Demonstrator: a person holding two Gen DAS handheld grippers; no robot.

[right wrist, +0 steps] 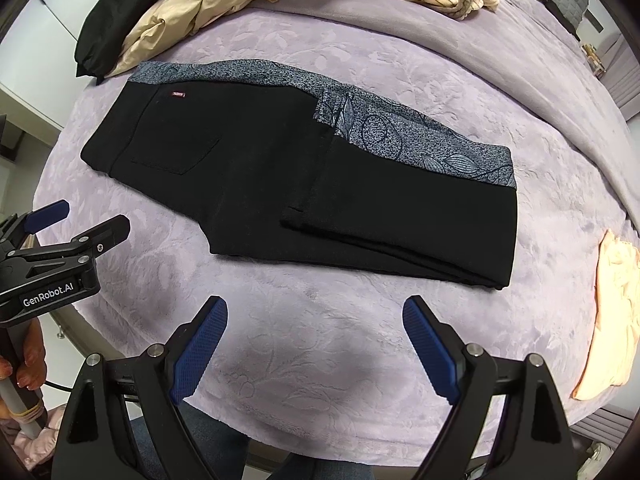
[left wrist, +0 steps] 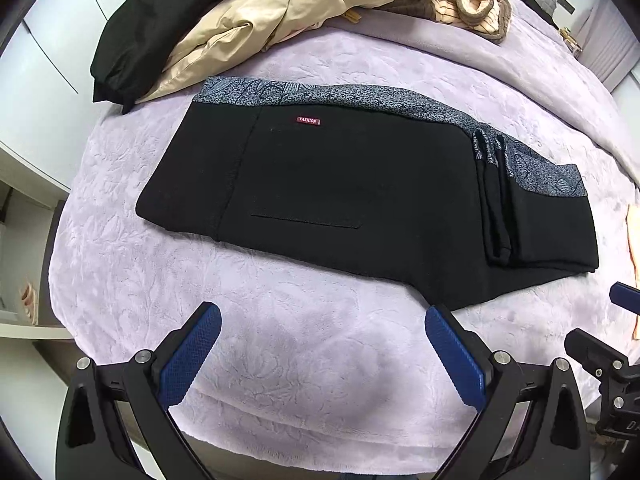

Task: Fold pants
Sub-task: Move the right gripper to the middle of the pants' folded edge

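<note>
Right wrist: peach cloth [right wrist: 612,320] whole; left wrist: pants [left wrist: 360,184] label readable

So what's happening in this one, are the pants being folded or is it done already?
A person holds a gripper in each hand above a lilac bedspread. The black pants with a patterned waistband lie folded over on themselves, legs doubled back toward the waist. Both the left gripper and the right gripper are open, hovering short of the pants and holding nothing. A pile of clothes sits beyond.
</note>
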